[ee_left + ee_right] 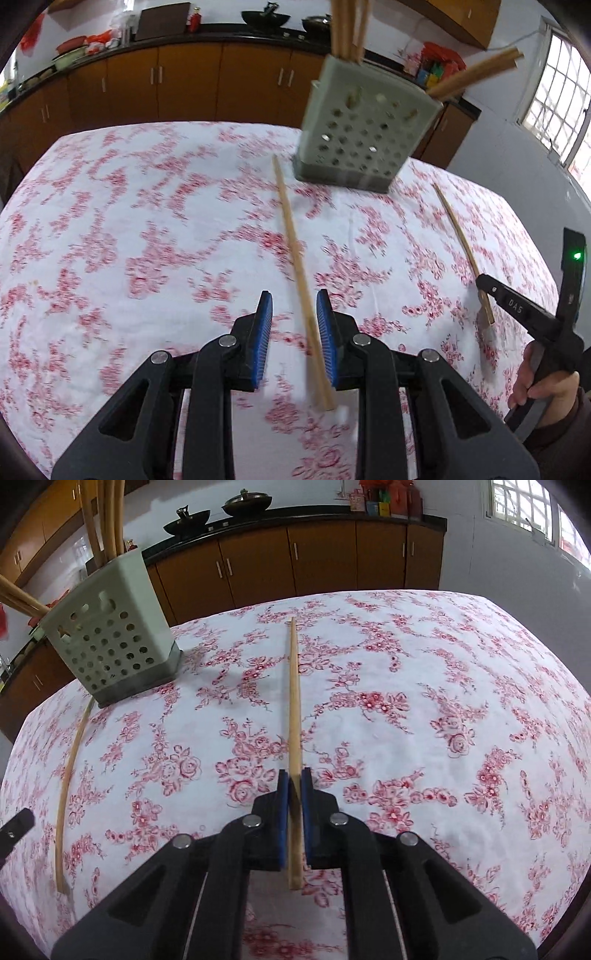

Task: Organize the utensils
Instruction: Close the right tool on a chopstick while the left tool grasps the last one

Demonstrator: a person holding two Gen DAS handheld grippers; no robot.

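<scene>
Utensil holder (110, 646) stands on the table (461, 686) with chopsticks (105, 524) in it; one loose chopstick (294, 701) lies right of it, another (72, 775) before it.

tablecloth (424, 672): white with red flowers, spread under the tongs
cabinets (325, 561): brown doors, far beyond the tongs
woks (245, 503): two, dark, on the counter
window (557, 107): off right

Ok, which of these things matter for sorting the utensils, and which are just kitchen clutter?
For the job:
- chopstick clamped in the right tool
- chopstick between the left tool's open pads
- perforated holder, chopsticks already inside

Lying about:
- woks on the counter
- bottles and boxes
- floral tablecloth
</scene>
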